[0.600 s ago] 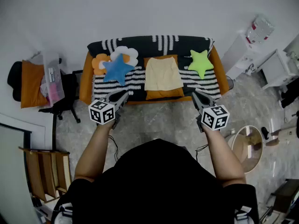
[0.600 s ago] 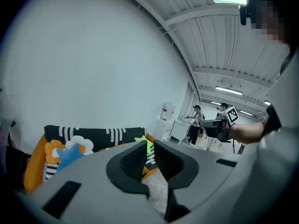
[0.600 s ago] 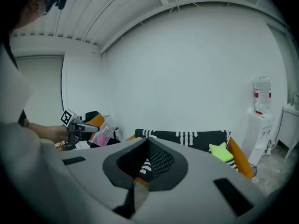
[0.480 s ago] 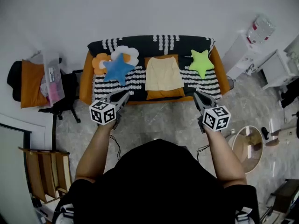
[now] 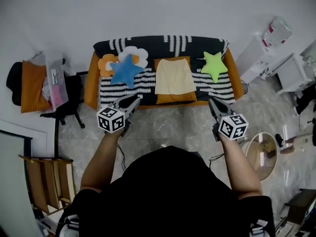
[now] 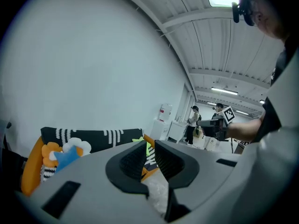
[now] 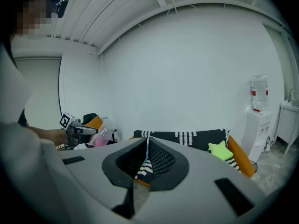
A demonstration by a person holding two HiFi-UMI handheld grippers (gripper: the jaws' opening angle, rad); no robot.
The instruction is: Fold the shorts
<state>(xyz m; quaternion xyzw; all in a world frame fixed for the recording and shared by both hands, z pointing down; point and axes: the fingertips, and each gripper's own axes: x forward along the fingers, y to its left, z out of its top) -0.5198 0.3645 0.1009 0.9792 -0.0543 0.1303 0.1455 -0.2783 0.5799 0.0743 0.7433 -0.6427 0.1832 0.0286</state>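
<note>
Left gripper (image 5: pixel 134 99) and right gripper (image 5: pixel 211 102) out over bare grey floor (image 5: pixel 173 126), side by side and well apart, tips aimed at the sofa (image 5: pixel 163 44). Both tips just at the sofa's front edge, the hands behind them over open floor. Free floor between the two and behind them. Outward of the left gripper, near, a black chair (image 5: pixel 69 98) piled with bags. Outward of the right gripper, a white cabinet (image 5: pixel 256 58) beside the sofa's orange arm.

Shorts (image 5: pixel 175 77) pale yellow, spread flat on an orange cushion (image 5: pixel 173 99) mid-seat, ahead of and between the two grippers, touched by neither. Blue star pillow (image 5: pixel 125 71) just ahead of the left gripper, green star pillow (image 5: pixel 214 65) ahead of the right.

Left jaws a narrow slit apart, nothing in the gap. Right jaws pressed together, holding nothing.
</note>
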